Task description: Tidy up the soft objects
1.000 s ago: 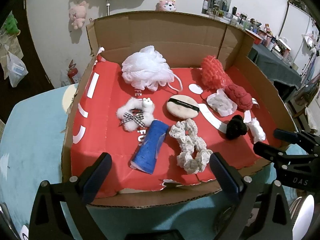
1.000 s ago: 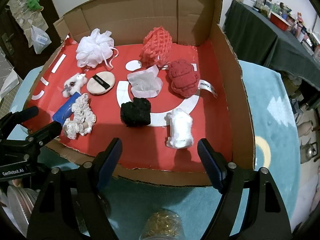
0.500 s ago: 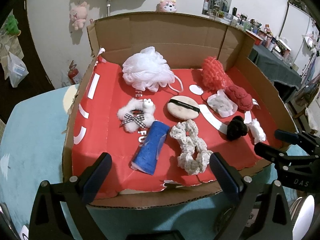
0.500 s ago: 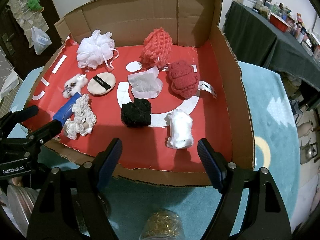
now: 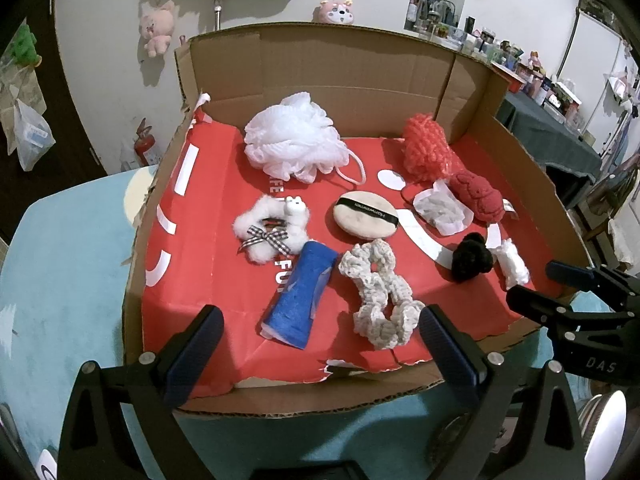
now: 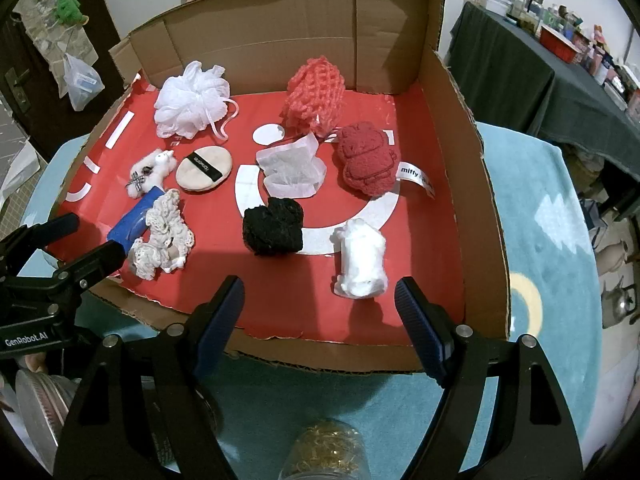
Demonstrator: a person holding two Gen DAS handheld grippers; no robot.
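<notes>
Cream scrunchie (image 5: pixel 380 292) touching blue roll (image 5: pixel 302 292); black scrunchie (image 6: pixel 274 226) beside white puff (image 6: pixel 362 262)

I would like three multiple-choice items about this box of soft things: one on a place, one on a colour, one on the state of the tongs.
1. What lies directly beside the blue roll, touching it on the side nearer the right tongs?
A. black pom-pom
B. cream crocheted scrunchie
C. white bath pouf

2. What colour is the band across the round powder puff?
A. black
B. red
C. blue

3. How are the right tongs?
A. shut on the white fluffy piece
B. shut on nothing
C. open, holding nothing

Answers:
1 B, the cream crocheted scrunchie rests against the roll.
2 A, a black strip crosses the beige puff.
3 C, both fingers stand wide apart at the near edge of the cardboard box.
</notes>
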